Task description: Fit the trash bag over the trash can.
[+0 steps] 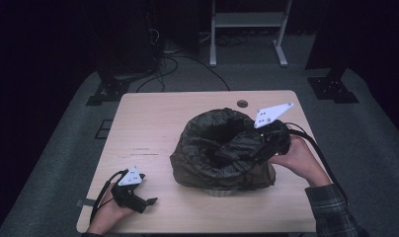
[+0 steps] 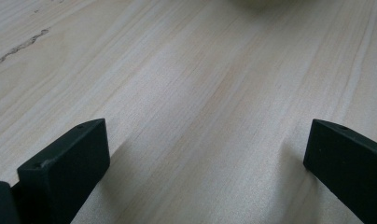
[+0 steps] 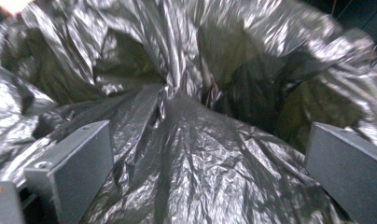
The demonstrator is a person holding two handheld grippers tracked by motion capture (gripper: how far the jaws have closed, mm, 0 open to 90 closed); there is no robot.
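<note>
Right gripper [image 1: 260, 154] fingers open over bag [image 1: 222, 148] rim; left gripper [image 1: 147, 202] open, on bare surface [image 1: 153, 123] left of bag.

high: above table [image 1: 153, 123], forward-down | left: close tabletop | right: close bag [image 3: 191, 140]

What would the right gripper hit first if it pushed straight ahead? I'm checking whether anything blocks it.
The right gripper, jaws open, points into the black plastic bag; a crumpled fold already lies between its jaws, so it would likely meet the bag first.
</note>
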